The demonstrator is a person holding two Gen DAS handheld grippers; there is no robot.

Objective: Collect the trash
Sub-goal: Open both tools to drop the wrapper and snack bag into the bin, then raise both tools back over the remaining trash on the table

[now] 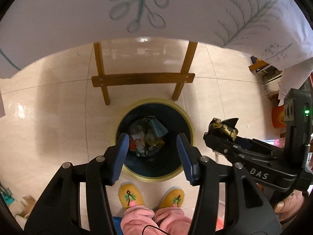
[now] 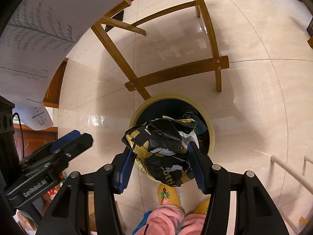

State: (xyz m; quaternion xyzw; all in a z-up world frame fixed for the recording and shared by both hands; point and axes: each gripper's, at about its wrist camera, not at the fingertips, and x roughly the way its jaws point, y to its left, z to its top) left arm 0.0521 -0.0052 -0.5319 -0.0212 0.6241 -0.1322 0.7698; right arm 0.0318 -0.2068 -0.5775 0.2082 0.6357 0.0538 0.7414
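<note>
A round bin [image 1: 154,100] with a pale yellow rim and a dark inside stands on the tiled floor, holding mixed trash [image 1: 148,137], among it a blue face mask. My left gripper [image 1: 152,140] hangs open right above the bin's mouth, with nothing between its blue pads. To its right, my right gripper [image 1: 217,137] is shut on a crumpled black-and-yellow wrapper [image 1: 223,127]. In the right wrist view the wrapper [image 2: 162,143] is pinched in the right gripper [image 2: 160,150] over the near side of the bin [image 2: 212,135]. The left gripper [image 2: 75,137] shows at the left.
Wooden table legs with a crossbar [image 1: 142,79] stand just behind the bin, under a white cloth with a leaf print [image 1: 137,9]. A person's yellow slippers [image 1: 131,195] and pink trousers are in front of it. Boxes [image 1: 268,72] sit at the right, a white rail [image 2: 289,168] too.
</note>
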